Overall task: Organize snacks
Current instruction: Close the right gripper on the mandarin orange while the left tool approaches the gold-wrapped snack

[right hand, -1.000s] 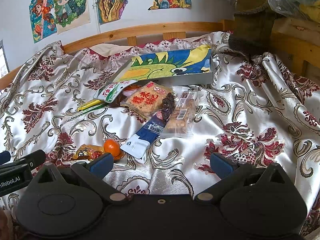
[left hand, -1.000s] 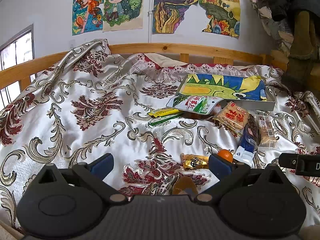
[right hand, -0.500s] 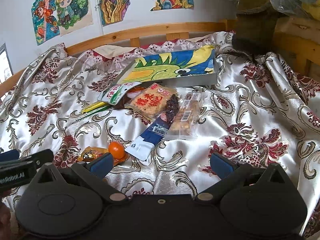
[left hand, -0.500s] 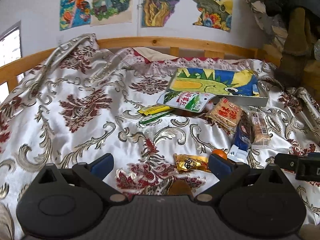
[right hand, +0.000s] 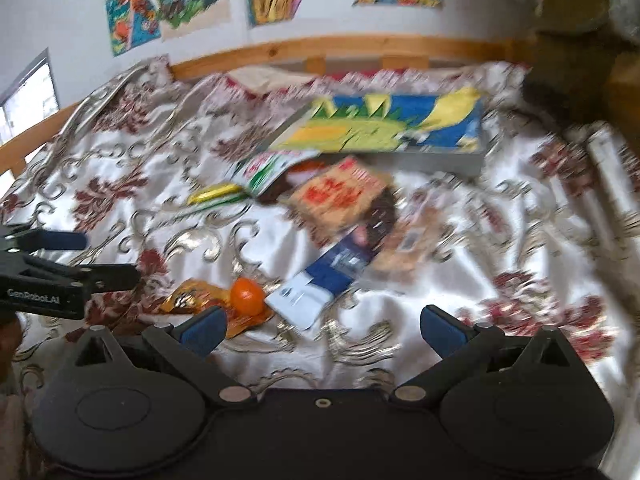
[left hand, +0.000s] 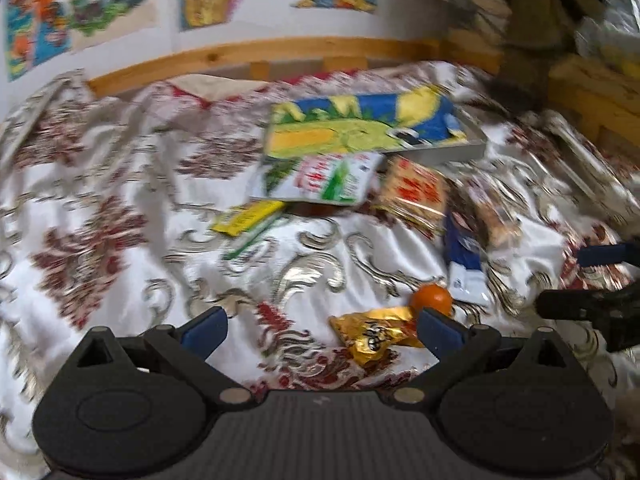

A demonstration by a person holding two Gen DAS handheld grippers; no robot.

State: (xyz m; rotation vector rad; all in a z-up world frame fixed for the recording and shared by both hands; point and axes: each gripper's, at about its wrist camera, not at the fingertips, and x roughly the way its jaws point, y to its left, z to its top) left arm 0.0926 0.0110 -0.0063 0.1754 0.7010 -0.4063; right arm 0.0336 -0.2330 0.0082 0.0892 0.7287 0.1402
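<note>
On the bed's floral satin cover (left hand: pixel 120 184), the left gripper (left hand: pixel 320 330) hovers with fingers spread wide and empty, a gold snack packet (left hand: pixel 374 336) and a small orange (left hand: pixel 432 299) just ahead. Farther back, snack packets lie heaped against a dinosaur-print box (right hand: pixel 392 128). Rightmost, the right gripper (right hand: pixel 323 330) hangs equally wide and empty, above the cover.

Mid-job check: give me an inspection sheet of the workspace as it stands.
Surface: patterned satin bedspread, wrinkled.
Job's things: snack packets scattered below the dinosaur box; orange ball on gold wrapper; blue-white packet beside it.
Clutter: nothing seen beyond the snacks.
Grippers: left gripper and right gripper both open, empty.
Cables: nothing seen.
Surroundings: wooden bed rail, wall drawings; both views blurred.
</note>
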